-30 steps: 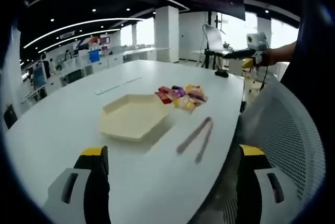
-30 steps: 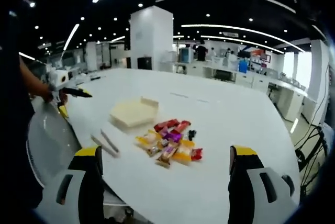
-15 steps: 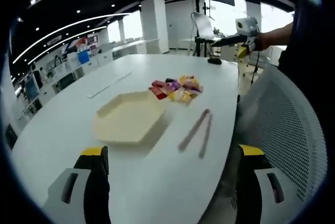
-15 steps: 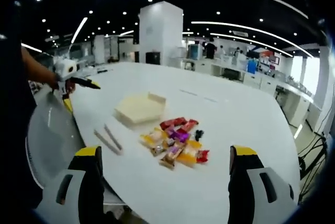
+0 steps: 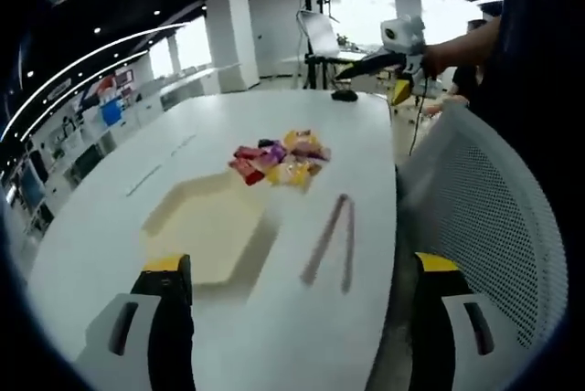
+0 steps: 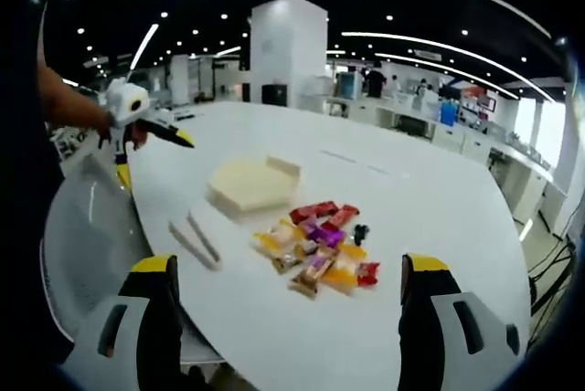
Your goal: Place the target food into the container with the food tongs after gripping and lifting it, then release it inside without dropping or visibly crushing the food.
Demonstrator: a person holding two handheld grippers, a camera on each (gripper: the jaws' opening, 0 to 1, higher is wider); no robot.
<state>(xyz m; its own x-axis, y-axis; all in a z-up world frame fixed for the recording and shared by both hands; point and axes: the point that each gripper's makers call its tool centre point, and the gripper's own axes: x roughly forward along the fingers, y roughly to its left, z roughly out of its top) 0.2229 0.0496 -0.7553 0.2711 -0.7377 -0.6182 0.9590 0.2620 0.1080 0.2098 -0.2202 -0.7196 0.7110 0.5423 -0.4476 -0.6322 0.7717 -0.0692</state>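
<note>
Up close in the left gripper view, the left gripper (image 5: 297, 318) hangs above the near edge of the white worktop (image 5: 110, 254), jaws spread wide with nothing between them. The right gripper (image 6: 285, 318) is the same in its own view: jaws wide apart and empty, held off the worktop.

A little farther out lie the food tongs (image 5: 331, 240), flat on the worktop near the edge by the mesh chair (image 5: 484, 227), untouched. Just beside them sits the cream hexagonal container (image 5: 206, 227), nothing visible in it. Beyond both is the pile of wrapped snacks (image 5: 279, 155), red, purple, yellow and orange packets bunched together (image 6: 320, 249), near the container but clear of it. Which packet is the target I cannot tell.

So the step in hand looks like picking up the tongs. Best approach, I'd say: come down square along their length, close on the hinge end so the tips stay free, and lift level. Then squeeze gently on one loose outer packet, since wrappers crumple easily.

Far back, open office space and ceiling lights.
</note>
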